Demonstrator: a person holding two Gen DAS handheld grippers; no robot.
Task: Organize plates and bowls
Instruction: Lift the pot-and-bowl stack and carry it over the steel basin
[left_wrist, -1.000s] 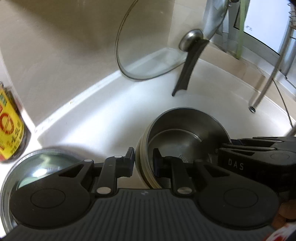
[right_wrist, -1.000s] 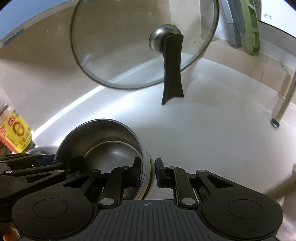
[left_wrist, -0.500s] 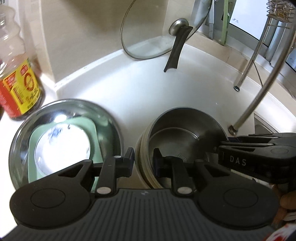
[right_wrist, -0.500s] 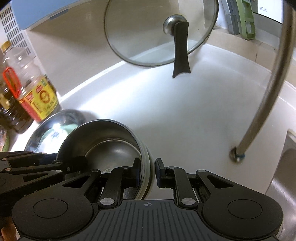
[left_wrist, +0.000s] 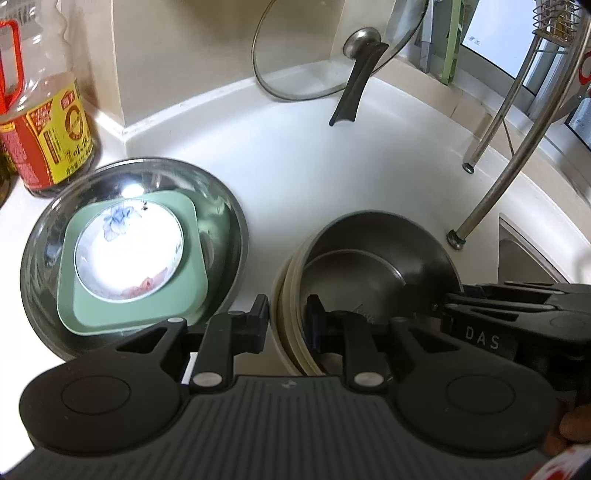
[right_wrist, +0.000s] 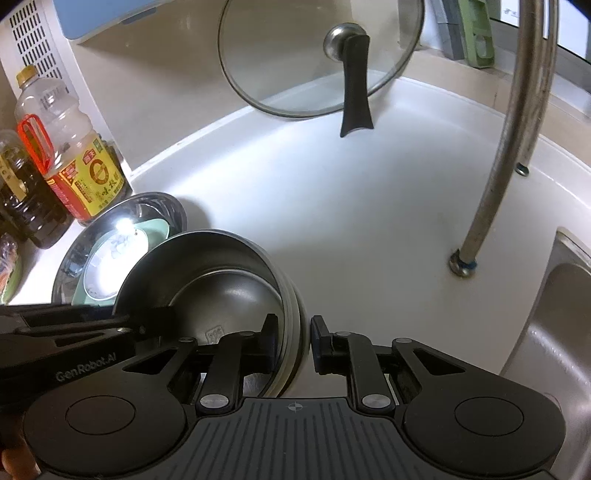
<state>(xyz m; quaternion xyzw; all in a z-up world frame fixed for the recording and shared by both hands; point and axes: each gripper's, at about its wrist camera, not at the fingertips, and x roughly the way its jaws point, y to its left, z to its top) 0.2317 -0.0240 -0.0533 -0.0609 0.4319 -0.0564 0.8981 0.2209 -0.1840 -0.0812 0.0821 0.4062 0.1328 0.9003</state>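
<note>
Left gripper and right gripper each have their jaws closed on opposite rims of a stack of bowls, steel bowl nested in cream ones, held over the white tabletop. Just left, a wide steel basin holds a green square plate with a floral dish on it. Beyond: an oil bottle, faucet, and a glass lid leaning against the wall.
</note>
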